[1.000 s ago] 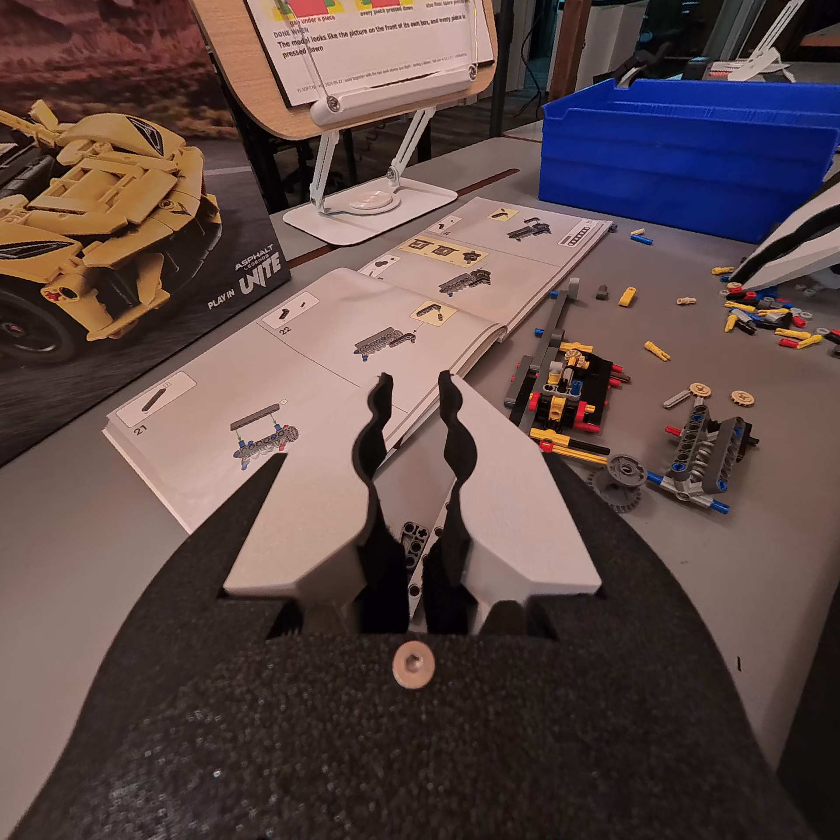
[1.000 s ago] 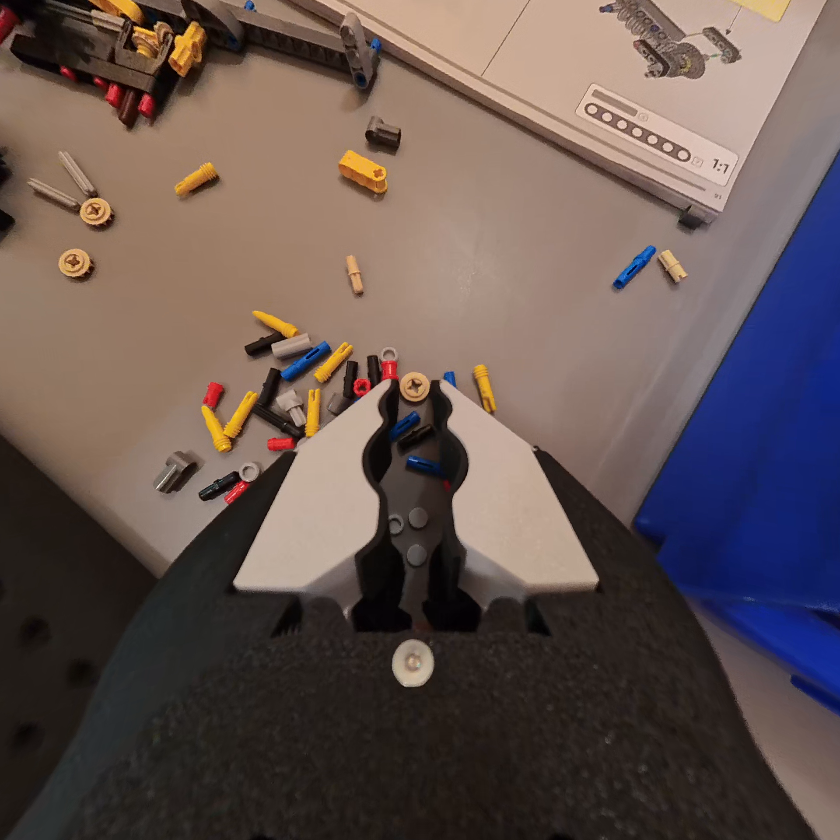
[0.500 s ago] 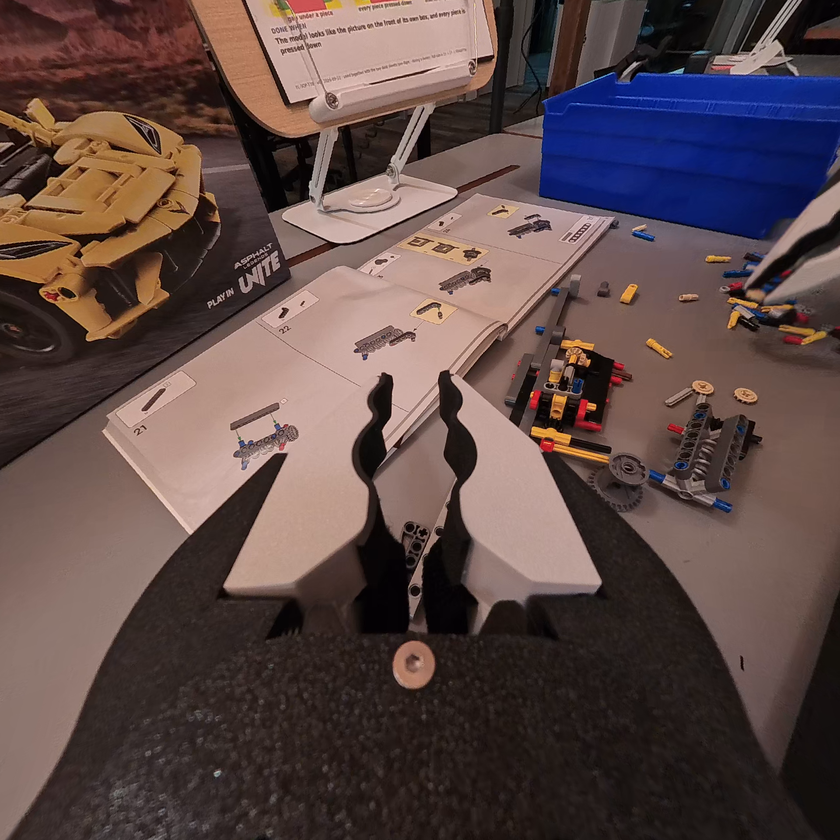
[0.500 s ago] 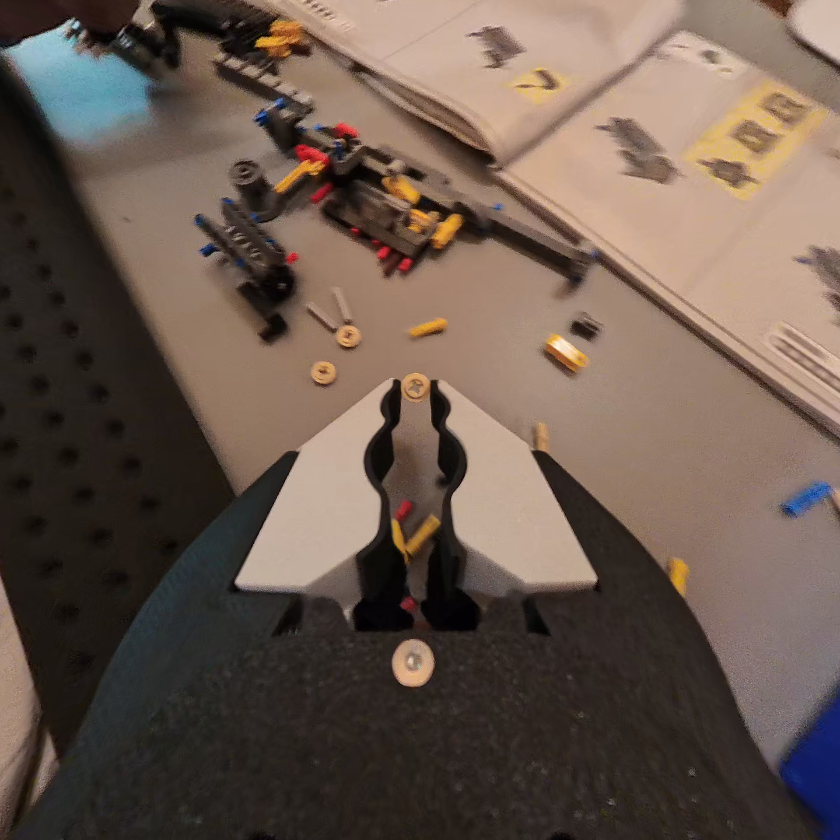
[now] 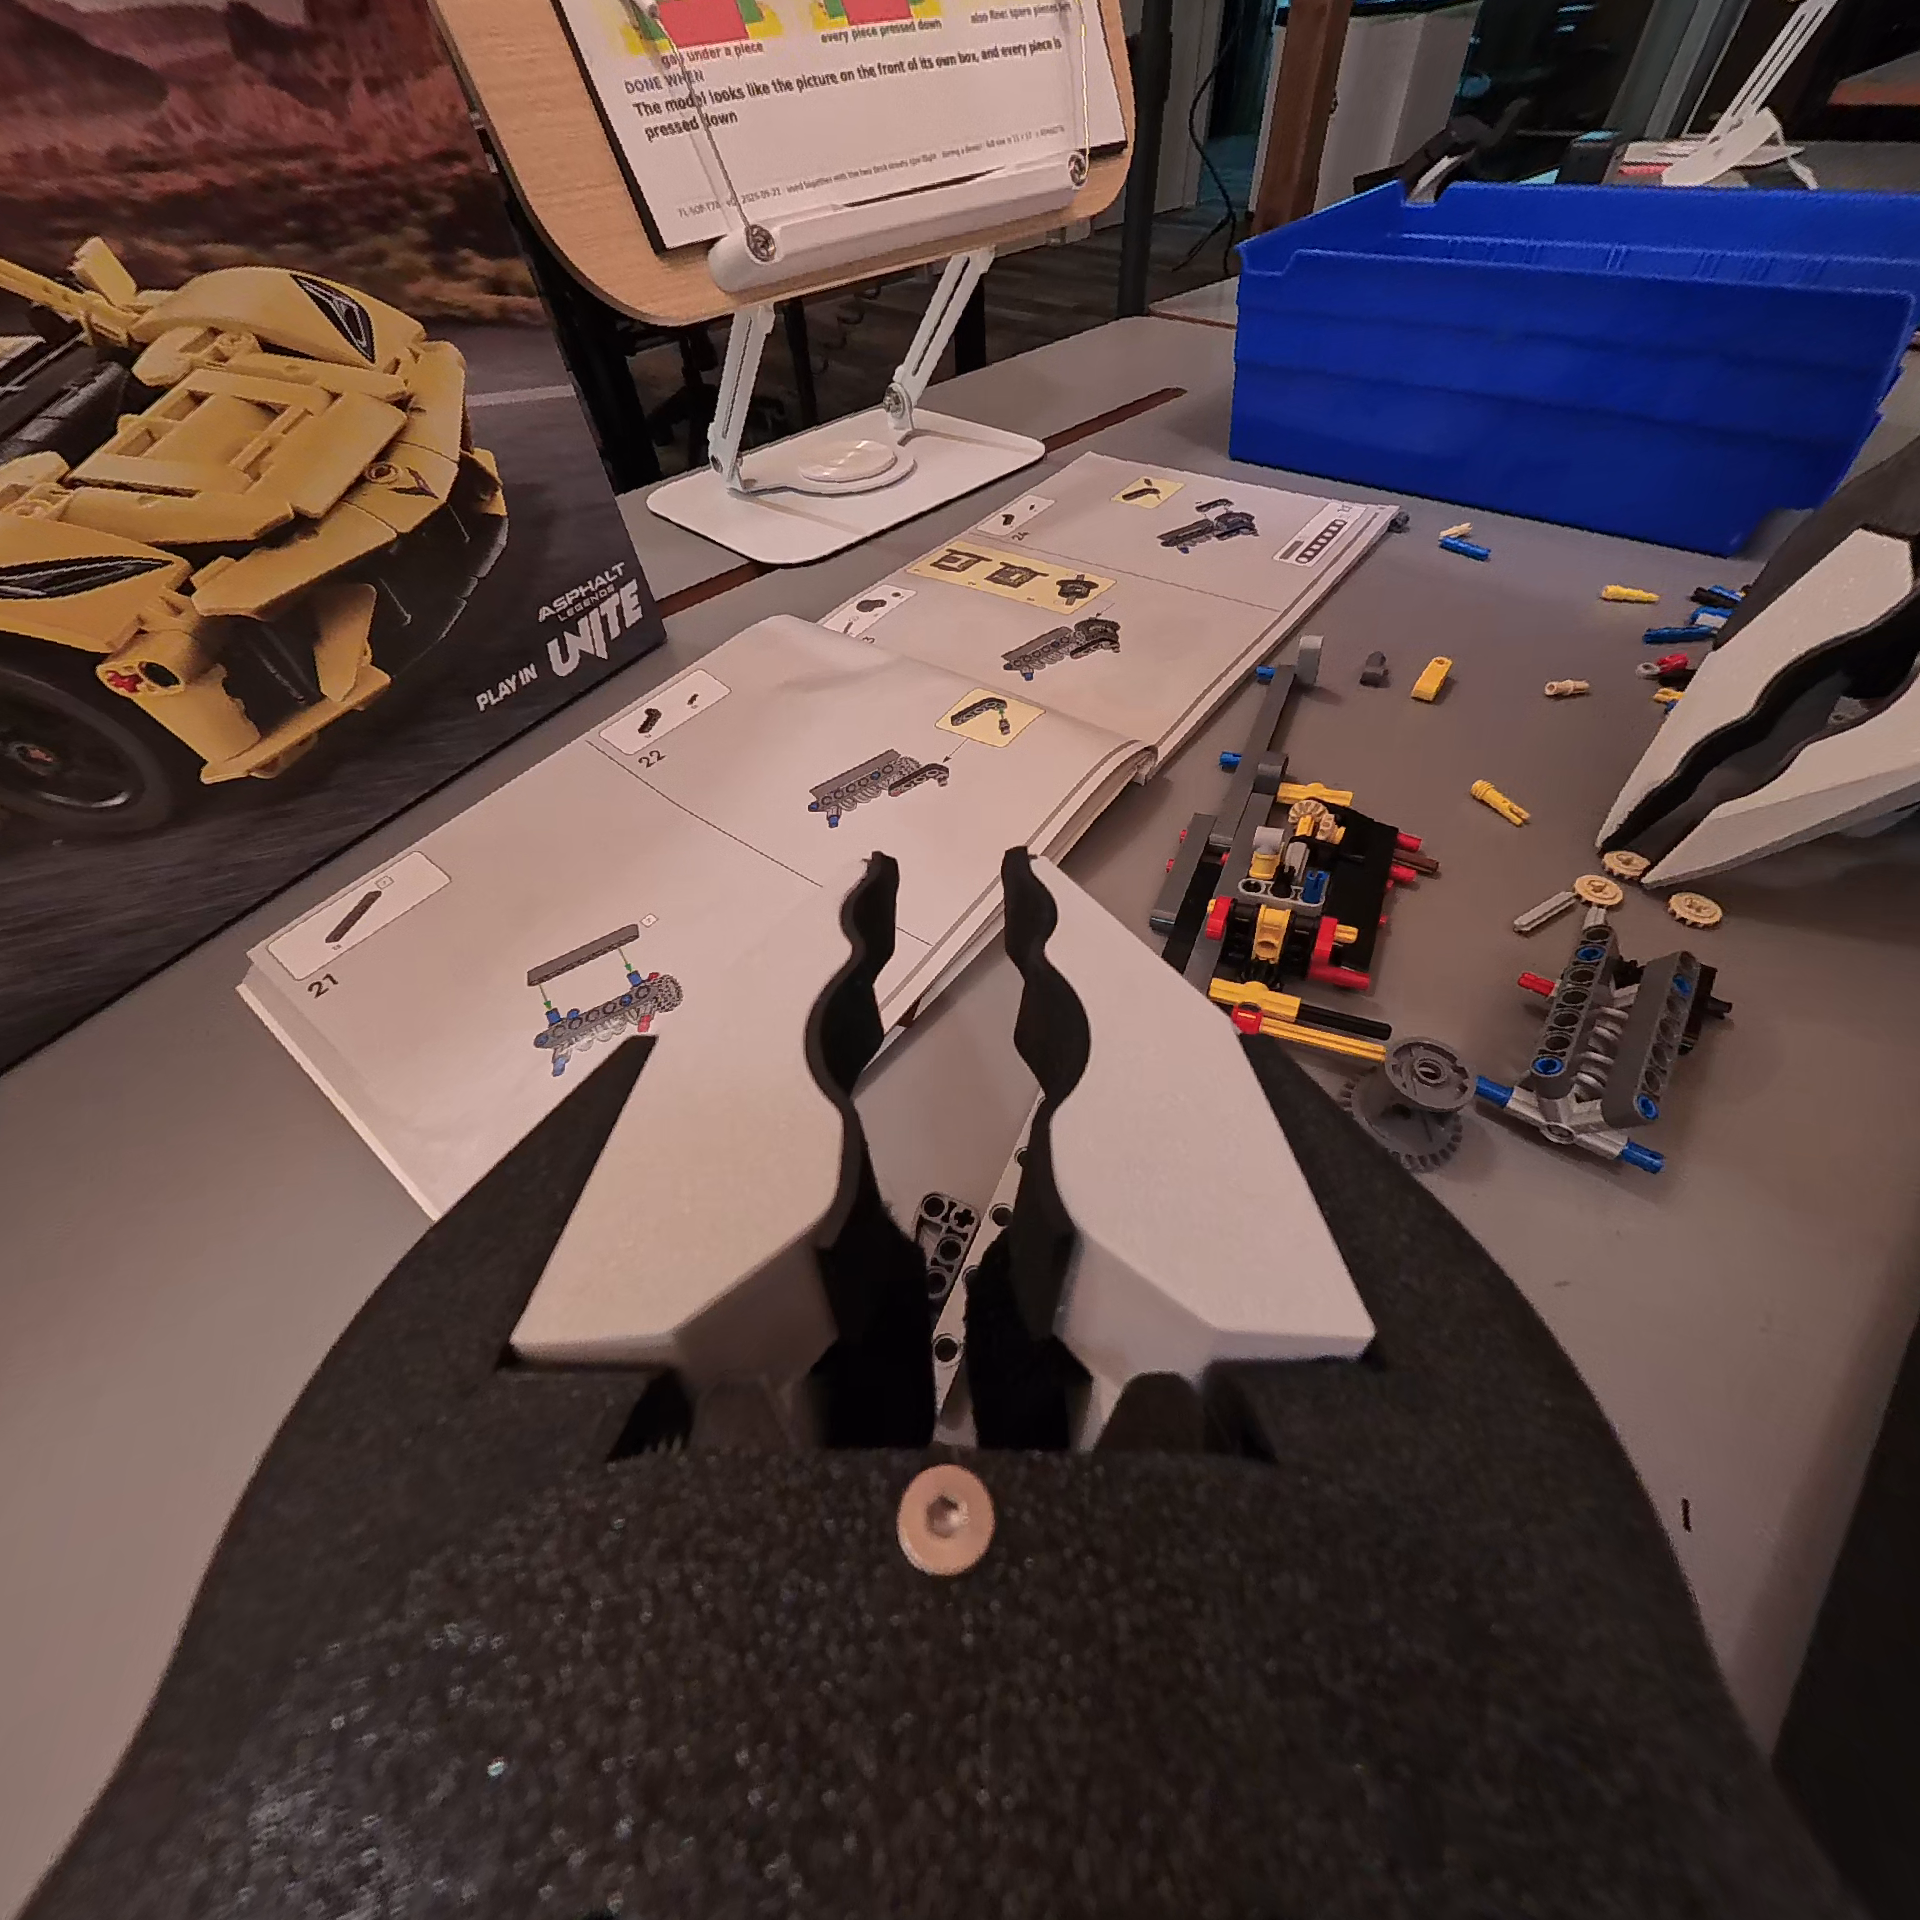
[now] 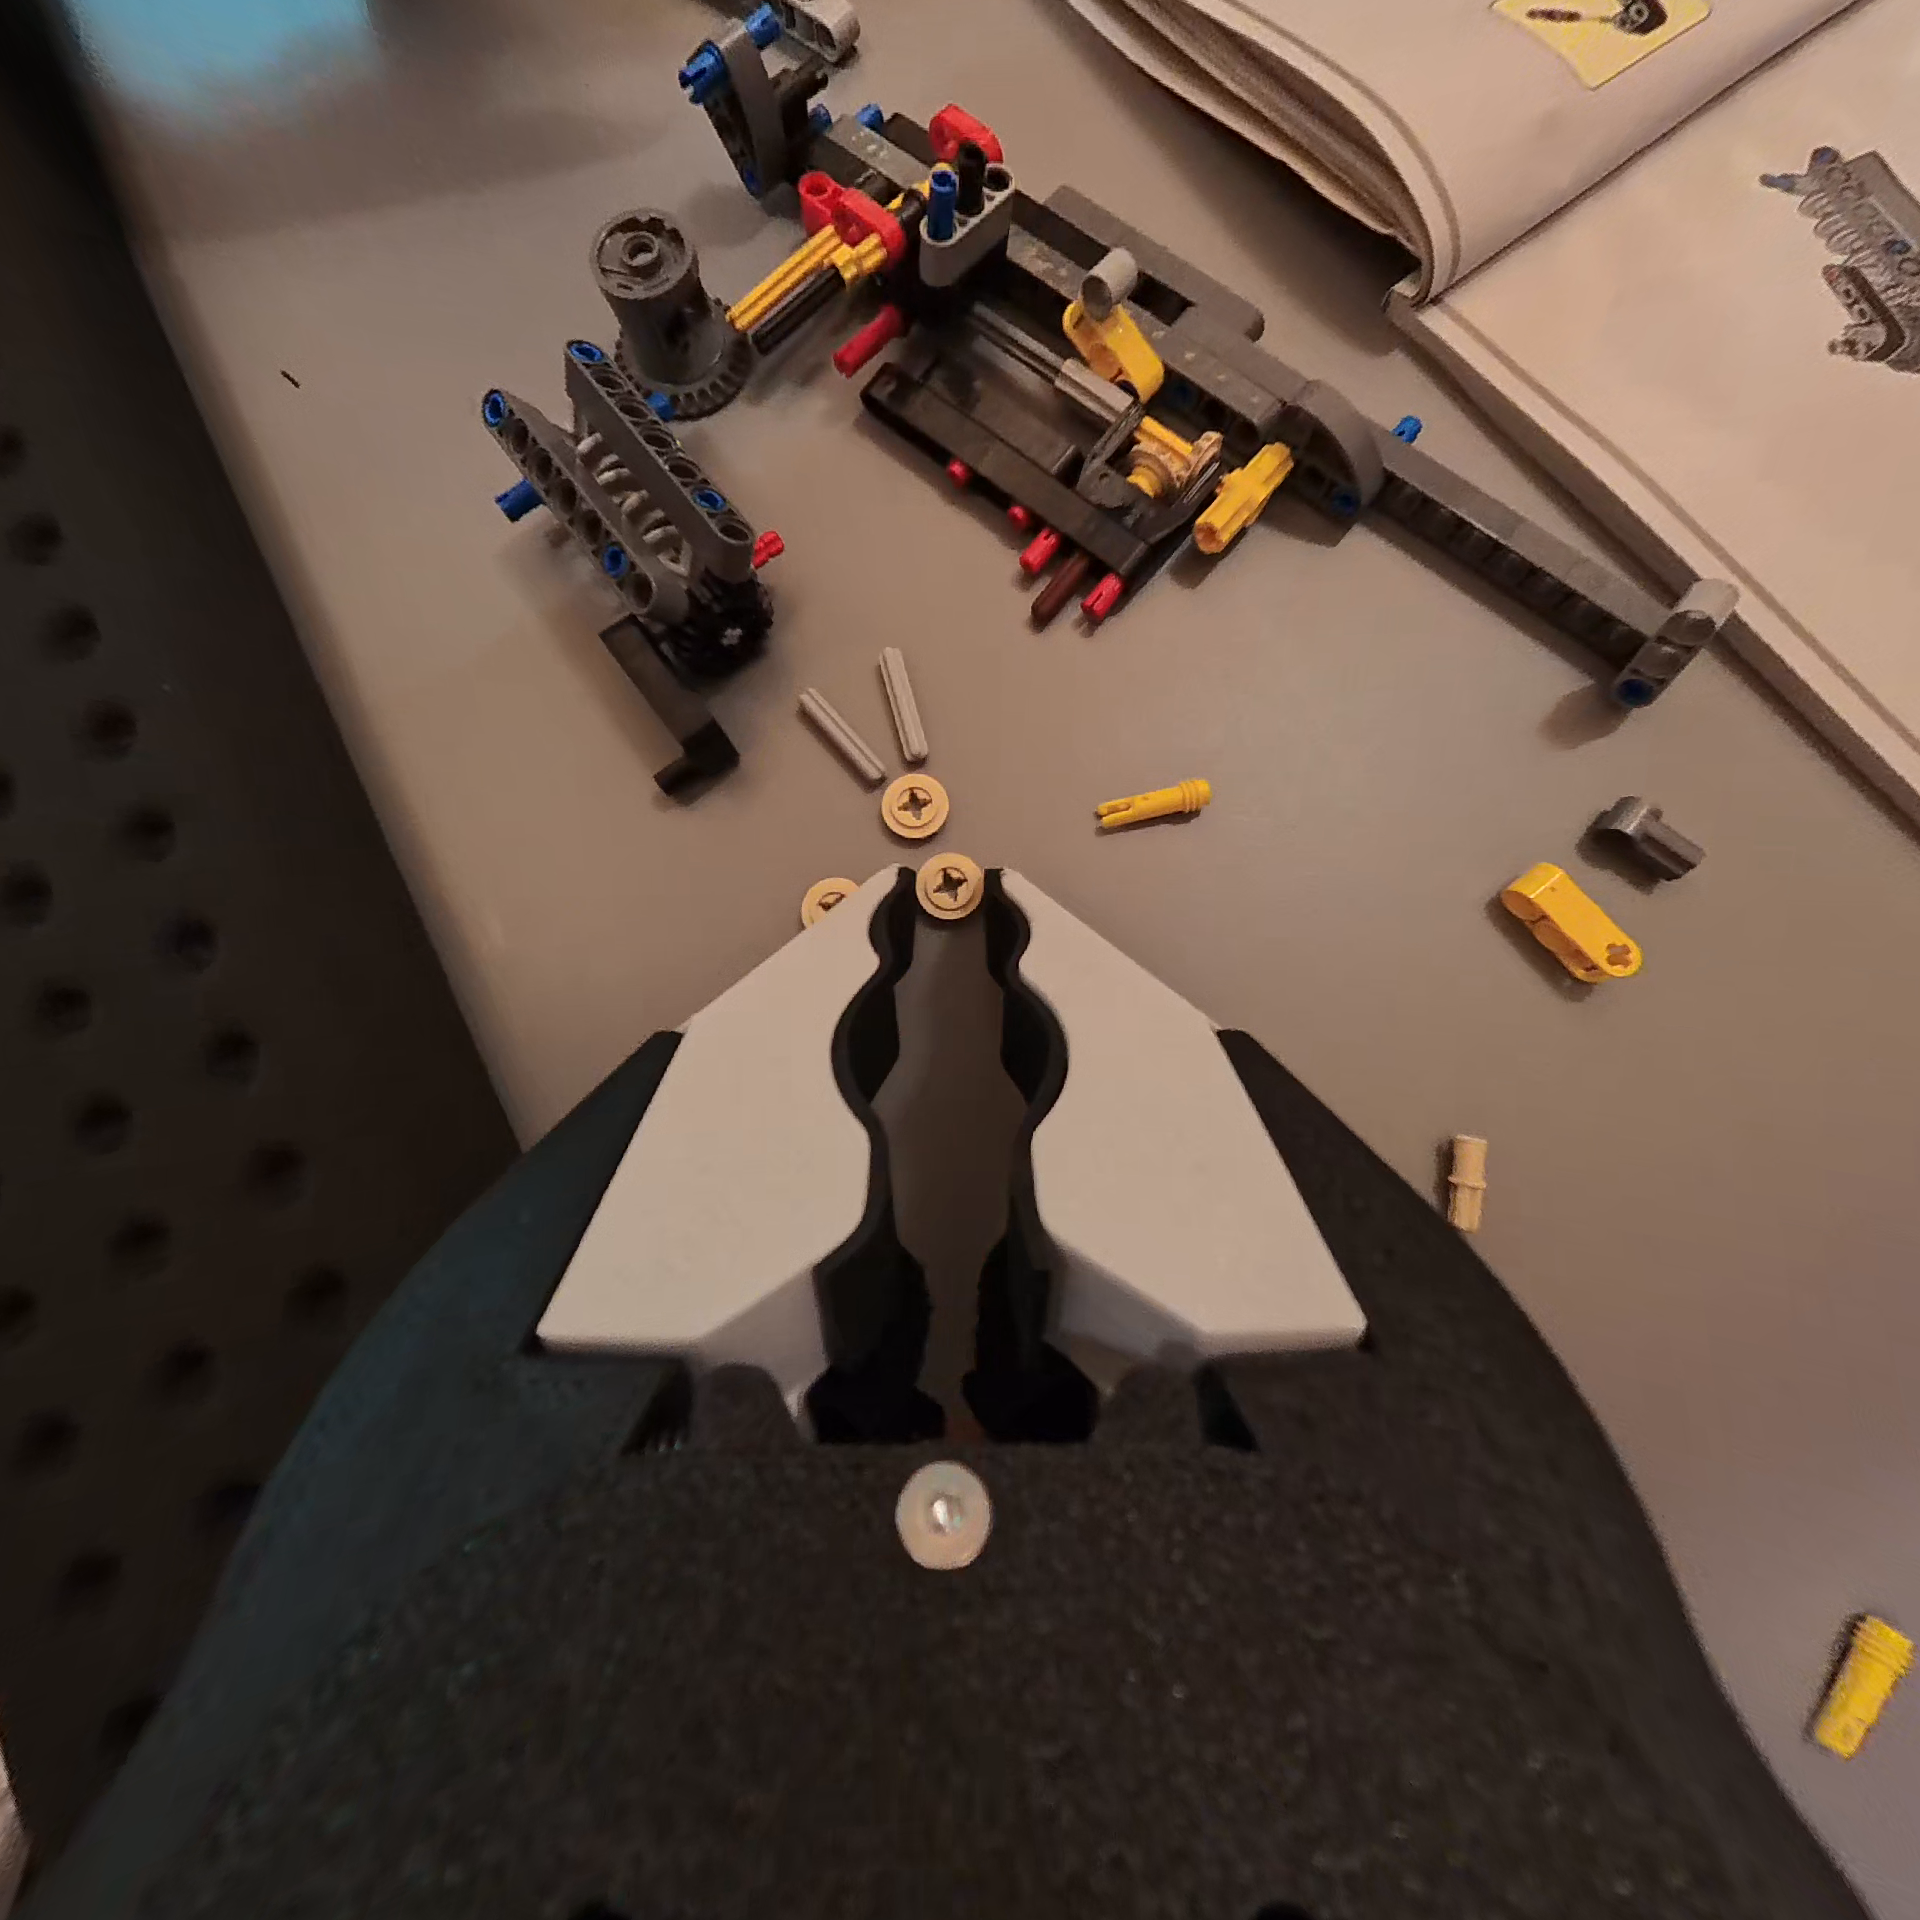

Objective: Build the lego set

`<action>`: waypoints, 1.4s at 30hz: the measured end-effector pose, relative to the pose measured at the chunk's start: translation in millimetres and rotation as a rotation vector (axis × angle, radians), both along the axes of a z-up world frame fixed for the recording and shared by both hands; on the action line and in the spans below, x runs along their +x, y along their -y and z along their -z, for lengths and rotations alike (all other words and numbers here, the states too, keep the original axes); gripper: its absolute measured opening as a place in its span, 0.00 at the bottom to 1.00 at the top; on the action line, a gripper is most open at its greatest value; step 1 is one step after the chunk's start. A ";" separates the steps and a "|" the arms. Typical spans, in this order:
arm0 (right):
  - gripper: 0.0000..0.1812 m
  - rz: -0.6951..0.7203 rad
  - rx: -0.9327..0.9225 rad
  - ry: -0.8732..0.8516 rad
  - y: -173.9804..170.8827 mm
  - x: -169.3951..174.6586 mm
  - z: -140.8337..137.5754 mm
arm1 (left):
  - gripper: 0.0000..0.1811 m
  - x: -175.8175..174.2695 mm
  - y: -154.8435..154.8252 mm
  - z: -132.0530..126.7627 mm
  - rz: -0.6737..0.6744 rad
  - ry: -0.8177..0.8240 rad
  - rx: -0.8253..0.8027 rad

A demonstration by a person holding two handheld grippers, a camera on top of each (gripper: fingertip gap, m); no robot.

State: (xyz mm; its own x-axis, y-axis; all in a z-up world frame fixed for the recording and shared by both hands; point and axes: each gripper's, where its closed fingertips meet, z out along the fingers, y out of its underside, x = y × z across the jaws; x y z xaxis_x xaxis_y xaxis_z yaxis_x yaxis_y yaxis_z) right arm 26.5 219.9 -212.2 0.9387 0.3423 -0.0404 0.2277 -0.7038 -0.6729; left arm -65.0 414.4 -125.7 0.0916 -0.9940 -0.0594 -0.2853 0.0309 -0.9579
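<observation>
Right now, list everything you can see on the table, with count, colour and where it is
Instruction booklet: one, grey pages, open, table centre.
Set box: one, yellow car picture, standing far left.
Document stand: one, wood and white, behind the booklet.
Bins: blue, stacked, far right; count unclear.
Chassis assembly: one, black, grey, yellow, red, beside the booklet.
Engine block: one, grey with blue pins, near the table edge.
Large gear: one, dark grey, between them.
Tan gears: three; one pinched by the right gripper.
Grey axles: two, beside the gears.
Loose pins and connectors: several, yellow, tan, grey, blue, red.
Grey beam: one, held in the left gripper.
Left gripper: shut.
Right gripper: shut.
</observation>
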 end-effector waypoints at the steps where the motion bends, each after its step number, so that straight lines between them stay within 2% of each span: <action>1: 0.07 0.000 -0.002 -0.005 0.2 0.0 0.0 | 0.11 0.0 -0.1 0.0 0.000 0.000 -0.001; 5: 0.10 0.022 0.059 -0.063 -6.0 3.0 -17.2 | 0.11 0.4 -0.2 1.0 0.001 -0.005 -0.001; 11: 0.11 0.158 0.257 -0.020 -42.1 37.0 -47.5 | 0.11 1.8 3.8 5.1 0.021 -0.027 -0.003; 15: 0.12 0.163 0.329 -0.032 -62.9 29.4 -50.8 | 0.11 2.9 13.7 9.8 0.069 -0.047 -0.013; 18: 0.11 0.128 0.362 0.031 -62.1 22.0 -52.4 | 0.11 4.5 44.8 7.3 0.225 -0.035 -0.056; 20: 0.10 0.110 0.369 0.064 -57.5 20.2 -49.8 | 0.13 -0.1 89.6 2.9 0.449 -0.021 -0.130; 22: 0.10 0.104 0.371 0.057 -54.4 18.8 -48.6 | 0.18 -7.3 131.8 9.7 0.650 -0.095 -0.193; 23: 0.10 0.104 0.370 0.037 -53.6 18.4 -48.5 | 0.21 -5.4 141.6 18.1 0.677 -0.153 -0.183; 26: 0.10 0.111 0.370 -0.022 -51.9 19.8 -51.2 | 0.28 11.9 147.8 42.5 0.631 -0.300 -0.090; 29: 0.10 0.124 0.393 -0.069 -48.5 21.5 -56.7 | 0.27 19.7 160.3 53.3 0.656 -0.396 -0.078; 33: 0.10 0.129 0.417 -0.086 -43.5 21.8 -61.2 | 0.23 21.5 160.9 71.3 0.631 -0.539 -0.008; 36: 0.09 0.125 0.428 -0.083 -42.2 20.5 -63.3 | 0.15 18.1 160.6 76.2 0.620 -0.611 0.070; 42: 0.09 0.114 0.429 -0.081 -41.1 17.6 -63.1 | 0.15 -2.4 167.8 70.4 0.720 -0.666 0.146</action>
State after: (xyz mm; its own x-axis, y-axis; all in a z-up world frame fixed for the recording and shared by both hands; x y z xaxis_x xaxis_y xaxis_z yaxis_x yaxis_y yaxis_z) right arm 44.1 261.0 -149.1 0.9710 0.2390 0.0079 0.0999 -0.3752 -0.9215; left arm -67.4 246.6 -196.1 -0.6280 -0.7782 -0.0057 -0.6309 0.5134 -0.5817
